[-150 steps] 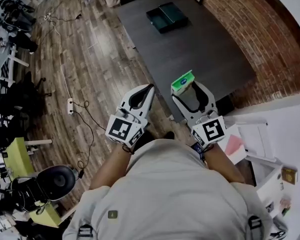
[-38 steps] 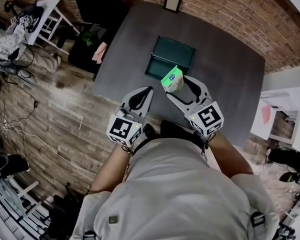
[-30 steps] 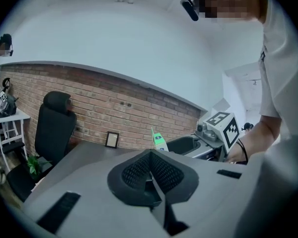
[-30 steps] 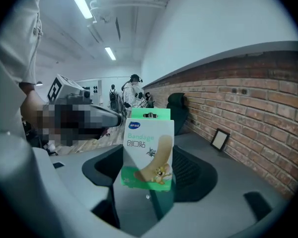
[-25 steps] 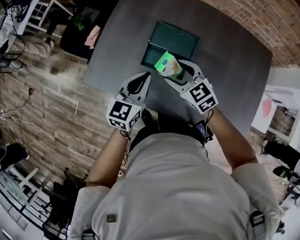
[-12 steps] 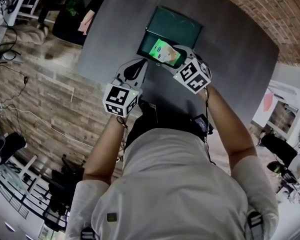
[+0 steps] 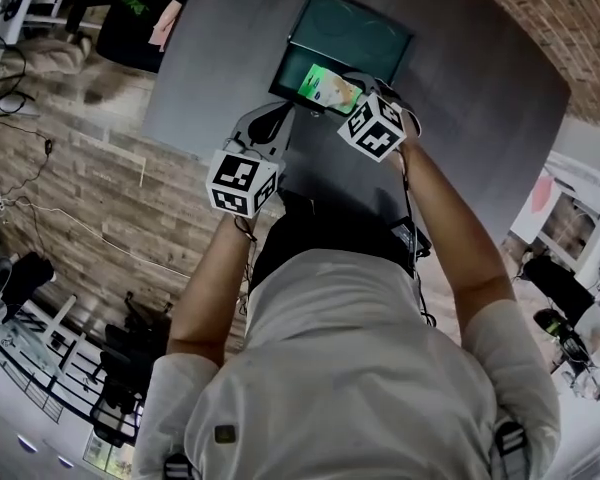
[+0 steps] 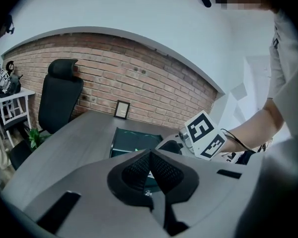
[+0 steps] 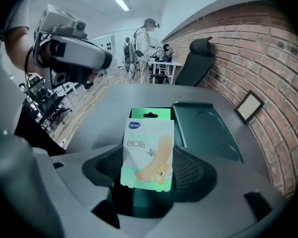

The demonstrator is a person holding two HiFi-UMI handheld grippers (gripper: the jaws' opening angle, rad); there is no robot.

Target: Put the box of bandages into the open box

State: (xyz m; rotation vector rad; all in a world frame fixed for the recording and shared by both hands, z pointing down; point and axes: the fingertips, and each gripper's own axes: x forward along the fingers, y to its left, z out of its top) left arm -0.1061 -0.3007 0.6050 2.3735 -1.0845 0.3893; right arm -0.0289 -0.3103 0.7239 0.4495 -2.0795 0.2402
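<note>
The bandage box, pale green with a cartoon plaster on its face, is clamped upright between the pads of my right gripper. It hangs over the near half of the open dark green box on the grey table. In the right gripper view the bandage box fills the gap of the right gripper, with the green box's lid half just beyond to the right. My left gripper hovers at the table's near edge, left of the green box, its jaws closed together and empty.
The grey table runs up to a brick wall, where a small picture frame leans. A black office chair stands at the table's left end. Wooden floor lies to the left. A person stands far off.
The right gripper has carried the bandage box forward from the table's near edge to above the open green box. The left gripper has followed to the table edge, still shut.
</note>
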